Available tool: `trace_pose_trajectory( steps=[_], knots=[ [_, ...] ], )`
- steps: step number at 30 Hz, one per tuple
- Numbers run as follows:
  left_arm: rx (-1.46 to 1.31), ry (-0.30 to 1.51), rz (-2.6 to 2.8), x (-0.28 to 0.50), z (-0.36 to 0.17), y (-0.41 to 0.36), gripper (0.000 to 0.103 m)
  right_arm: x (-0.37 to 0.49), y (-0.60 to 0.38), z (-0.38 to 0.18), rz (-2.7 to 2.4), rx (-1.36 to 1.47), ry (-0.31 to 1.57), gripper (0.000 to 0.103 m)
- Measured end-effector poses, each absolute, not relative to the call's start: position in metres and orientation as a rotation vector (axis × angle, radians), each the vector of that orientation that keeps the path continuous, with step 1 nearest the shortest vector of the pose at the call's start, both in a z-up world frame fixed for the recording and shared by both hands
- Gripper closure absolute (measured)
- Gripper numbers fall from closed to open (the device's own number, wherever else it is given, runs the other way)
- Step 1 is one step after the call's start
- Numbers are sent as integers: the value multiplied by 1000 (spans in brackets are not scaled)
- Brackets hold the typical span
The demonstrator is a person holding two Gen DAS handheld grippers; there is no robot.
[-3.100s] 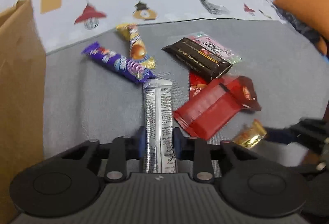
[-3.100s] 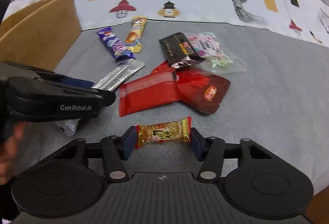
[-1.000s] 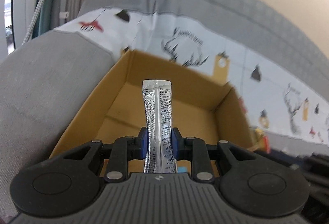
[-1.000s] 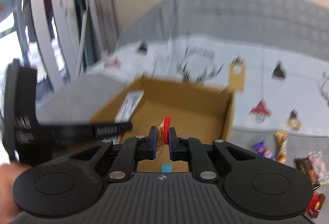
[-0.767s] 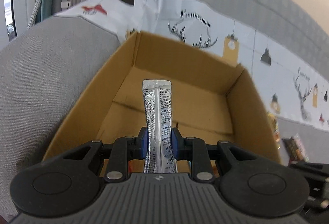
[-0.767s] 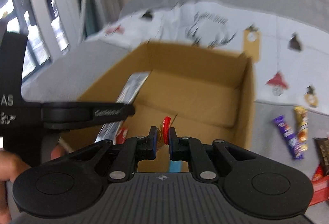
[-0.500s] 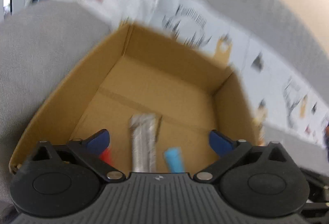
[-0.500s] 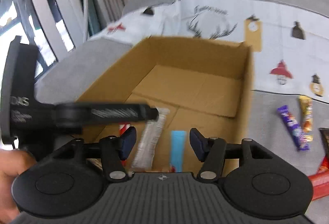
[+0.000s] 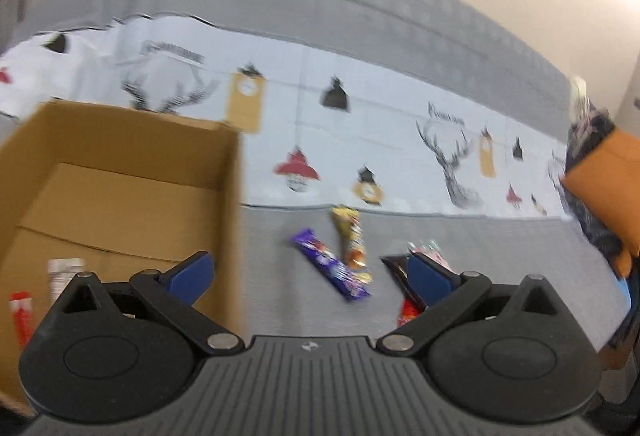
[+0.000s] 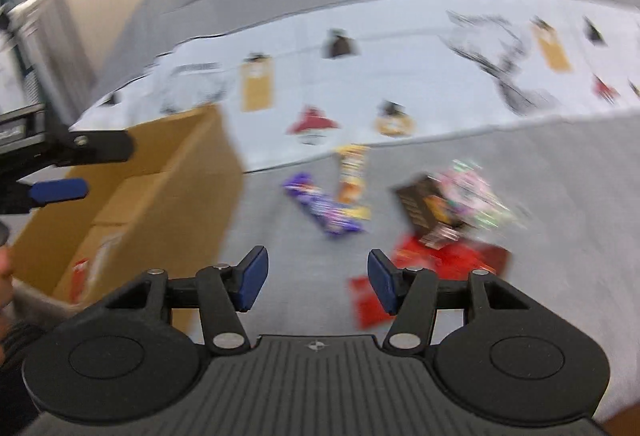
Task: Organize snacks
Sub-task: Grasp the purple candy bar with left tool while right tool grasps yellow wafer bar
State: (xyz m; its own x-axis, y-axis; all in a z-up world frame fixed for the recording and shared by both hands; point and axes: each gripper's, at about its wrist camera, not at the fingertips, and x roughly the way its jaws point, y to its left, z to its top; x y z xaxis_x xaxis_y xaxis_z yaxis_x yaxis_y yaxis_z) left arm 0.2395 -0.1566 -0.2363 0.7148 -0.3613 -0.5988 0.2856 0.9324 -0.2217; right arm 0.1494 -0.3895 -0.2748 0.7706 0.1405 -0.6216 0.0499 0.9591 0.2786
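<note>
My left gripper (image 9: 310, 276) is open and empty, held over the right wall of the cardboard box (image 9: 120, 155). Inside the box lie a silver stick pack (image 9: 64, 272) and a red packet (image 9: 22, 320). My right gripper (image 10: 316, 282) is open and empty, to the right of the box (image 10: 188, 195). On the grey sofa seat lie a purple bar (image 9: 330, 270), a yellow-orange packet (image 9: 350, 234), a dark brown packet (image 10: 426, 205) under a pink clear bag (image 10: 472, 195), and red packets (image 10: 440, 268). The left gripper (image 10: 60, 171) shows at the left of the right wrist view.
A white cloth with deer and lamp prints (image 9: 360, 123) covers the sofa back. An orange cushion (image 9: 608, 171) sits at the far right. Both views are motion-blurred.
Both grippers opened and dropped the silver stick pack and the small snack into the box. Both have since swung right, away from the box toward the loose snacks.
</note>
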Motion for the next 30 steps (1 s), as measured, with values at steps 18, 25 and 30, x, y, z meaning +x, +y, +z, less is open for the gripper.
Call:
trace_pose_trajectory(
  steps=[18, 25, 30],
  knots=[
    [6, 1009, -211, 391, -350, -264, 38, 285, -431, -348, 160, 414, 764, 65],
    [-139, 1097, -233, 422, -378, -239, 45, 326, -434, -380, 180, 450, 806, 65],
    [-183, 1112, -247, 423, -372, -230, 81, 336, -415, -388, 195, 311, 799, 78]
  ],
)
